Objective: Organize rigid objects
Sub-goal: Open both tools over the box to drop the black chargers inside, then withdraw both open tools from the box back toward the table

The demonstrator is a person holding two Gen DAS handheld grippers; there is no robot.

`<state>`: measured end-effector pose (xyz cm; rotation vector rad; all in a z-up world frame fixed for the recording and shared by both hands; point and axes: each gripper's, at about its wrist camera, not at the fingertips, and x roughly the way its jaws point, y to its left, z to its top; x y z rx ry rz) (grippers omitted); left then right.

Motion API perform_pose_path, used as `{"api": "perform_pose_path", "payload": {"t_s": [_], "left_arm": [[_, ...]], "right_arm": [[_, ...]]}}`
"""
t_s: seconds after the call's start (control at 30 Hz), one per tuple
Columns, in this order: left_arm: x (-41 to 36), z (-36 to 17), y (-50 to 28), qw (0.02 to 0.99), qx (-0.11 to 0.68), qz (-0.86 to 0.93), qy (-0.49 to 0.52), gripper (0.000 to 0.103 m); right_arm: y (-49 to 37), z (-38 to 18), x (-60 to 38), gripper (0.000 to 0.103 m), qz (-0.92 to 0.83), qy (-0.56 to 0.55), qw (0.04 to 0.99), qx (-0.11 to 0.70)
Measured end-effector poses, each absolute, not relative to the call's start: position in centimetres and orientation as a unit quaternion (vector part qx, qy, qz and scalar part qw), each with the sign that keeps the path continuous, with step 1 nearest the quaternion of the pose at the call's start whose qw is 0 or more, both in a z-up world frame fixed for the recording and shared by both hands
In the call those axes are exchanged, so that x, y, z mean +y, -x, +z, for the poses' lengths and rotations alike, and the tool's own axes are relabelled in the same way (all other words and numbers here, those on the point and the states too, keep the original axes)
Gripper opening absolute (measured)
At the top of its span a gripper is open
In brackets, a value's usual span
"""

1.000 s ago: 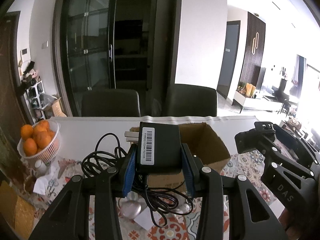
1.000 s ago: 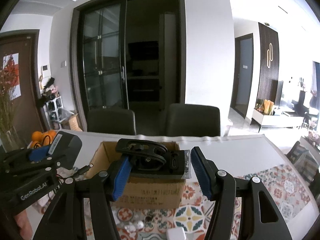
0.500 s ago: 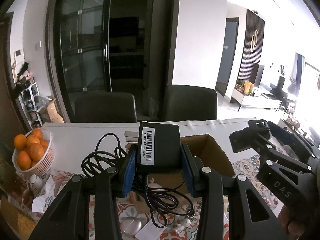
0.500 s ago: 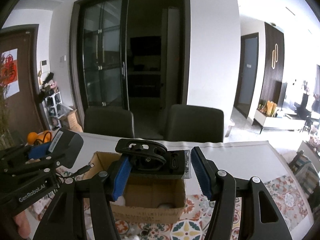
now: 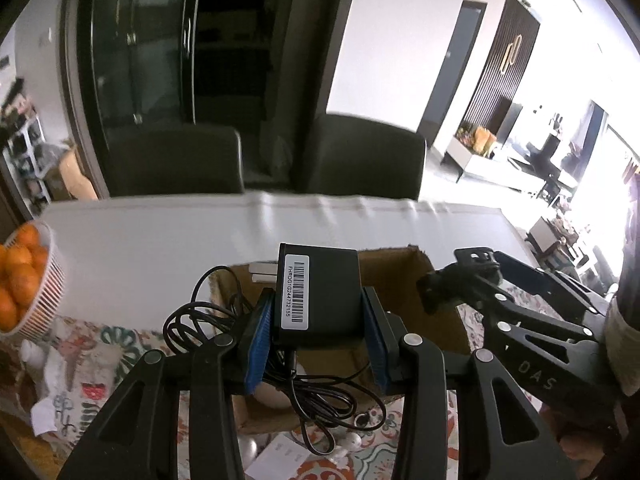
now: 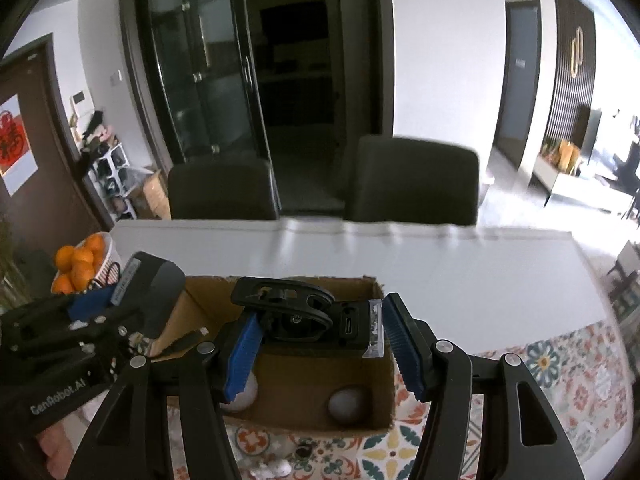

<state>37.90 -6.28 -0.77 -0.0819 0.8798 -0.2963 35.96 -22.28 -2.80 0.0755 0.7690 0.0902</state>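
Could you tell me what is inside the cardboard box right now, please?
Two pale round things lie on the floor of the cardboard box. The black gadget in the right claw hides the rest.

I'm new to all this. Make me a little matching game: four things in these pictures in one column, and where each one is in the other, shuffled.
1. power adapter
2. camera mount
3. grey ball
4. oranges

a. in the white basket
b. on the cardboard box's floor
c. in the left gripper
d. in the right gripper

Pairs: 1-c, 2-d, 3-b, 4-a
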Motion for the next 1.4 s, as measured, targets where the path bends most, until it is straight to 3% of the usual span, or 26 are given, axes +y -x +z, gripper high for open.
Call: {"api": "perform_pose_path", "payload": {"t_s": [0.57, 0.67, 1.4], "left_arm": [[-7.4, -6.0, -42.2, 0.843, 0.520, -0.133, 0.018, 0.041], [-7.5, -5.1, -41.7, 0.852, 0.508, -0.126, 0.004, 0.056], [-4.7, -0.5, -34.2, 0.900, 0.422, -0.109, 0.001, 0.061]], "right_arm": [[-41.2, -8.9, -22.5, 0.062, 0.068, -0.053, 0.866, 0.492], [-41.3, -9.4, -22.8, 0.063, 0.068, -0.060, 0.861, 0.500], [-33.6, -2.9, -21.4, 0.071, 0.010, -0.033, 0.922, 0.386]]}}
